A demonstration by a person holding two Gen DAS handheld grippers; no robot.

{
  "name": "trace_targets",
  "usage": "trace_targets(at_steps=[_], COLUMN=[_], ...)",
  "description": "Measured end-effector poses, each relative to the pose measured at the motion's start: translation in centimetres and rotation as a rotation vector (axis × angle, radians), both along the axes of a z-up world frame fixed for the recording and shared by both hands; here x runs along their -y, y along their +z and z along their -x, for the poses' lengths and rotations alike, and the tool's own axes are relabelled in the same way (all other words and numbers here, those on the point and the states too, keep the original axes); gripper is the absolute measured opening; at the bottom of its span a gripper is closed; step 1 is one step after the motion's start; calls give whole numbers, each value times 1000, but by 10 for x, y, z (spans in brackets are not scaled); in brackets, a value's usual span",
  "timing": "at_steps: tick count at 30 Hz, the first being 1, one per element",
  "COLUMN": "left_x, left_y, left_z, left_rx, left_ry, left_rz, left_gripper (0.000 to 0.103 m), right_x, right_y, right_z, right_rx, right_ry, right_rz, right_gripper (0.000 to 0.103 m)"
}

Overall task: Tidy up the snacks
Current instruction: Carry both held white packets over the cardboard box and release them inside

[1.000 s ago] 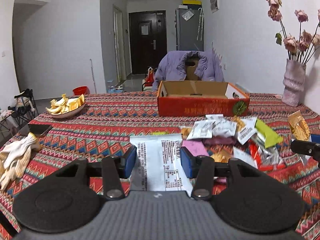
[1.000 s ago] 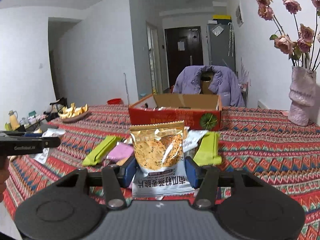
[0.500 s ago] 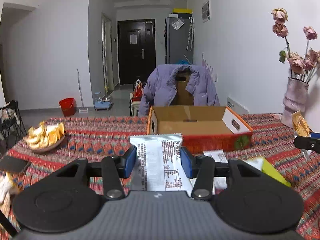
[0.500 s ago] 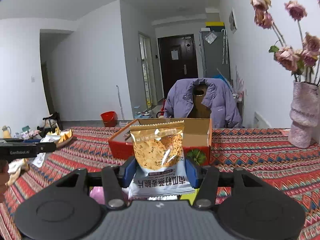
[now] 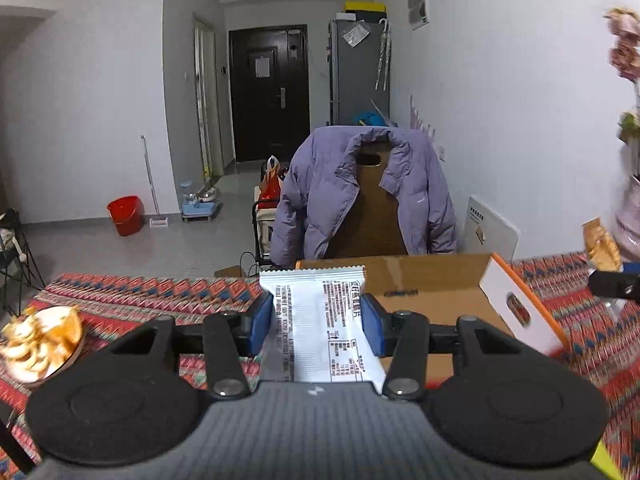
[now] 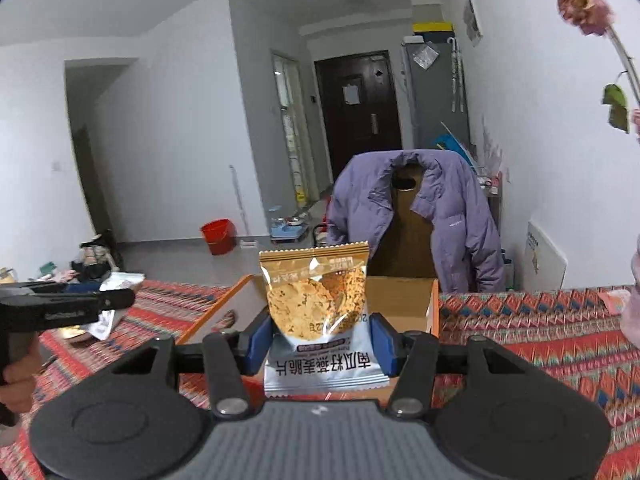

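Note:
My left gripper (image 5: pixel 317 328) is shut on a white snack packet (image 5: pixel 320 320) with its printed back showing. It holds the packet above the near left part of an open cardboard box (image 5: pixel 424 292) with red-orange sides. My right gripper (image 6: pixel 319 338) is shut on a gold and silver cracker packet (image 6: pixel 318 308), held over the same box (image 6: pixel 404 300). The right gripper's packet also shows at the right edge of the left wrist view (image 5: pixel 600 244). The left gripper shows at the left of the right wrist view (image 6: pixel 68 308).
The table has a red patterned cloth (image 6: pixel 540 332). A plate of orange peel (image 5: pixel 40 340) sits at the left. A chair with a purple jacket (image 5: pixel 364 188) stands behind the box. A pink vase with dried flowers (image 5: pixel 630 216) stands at the right.
Both grippers have risen and moved forward with their packets, from over the snack pile to over the box. The pile has dropped out of sight.

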State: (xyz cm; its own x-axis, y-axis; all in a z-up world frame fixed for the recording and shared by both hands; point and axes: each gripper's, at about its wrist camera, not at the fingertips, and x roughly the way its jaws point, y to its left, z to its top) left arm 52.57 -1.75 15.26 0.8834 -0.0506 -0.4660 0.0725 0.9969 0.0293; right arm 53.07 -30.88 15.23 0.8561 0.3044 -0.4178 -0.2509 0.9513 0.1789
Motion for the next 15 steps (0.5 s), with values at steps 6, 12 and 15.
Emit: trace_targets(at_steps=[6, 12, 15], left_x=[14, 23, 25], left_y=[-16, -59, -79], left_z=[-91, -183, -210], left_rx=[-12, -178, -264], left_ry=[-50, -32, -6], left_rz=[-13, -6, -29], left_gripper=[49, 49, 49], right_x=[0, 2, -5], right_y=[-22, -65, -82], right_z=[-116, -204, -231], right_rx=[-144, -330, -375], right_ry=[-58, -116, -126], right_rz=[12, 49, 133], right_gripper=[52, 52, 53])
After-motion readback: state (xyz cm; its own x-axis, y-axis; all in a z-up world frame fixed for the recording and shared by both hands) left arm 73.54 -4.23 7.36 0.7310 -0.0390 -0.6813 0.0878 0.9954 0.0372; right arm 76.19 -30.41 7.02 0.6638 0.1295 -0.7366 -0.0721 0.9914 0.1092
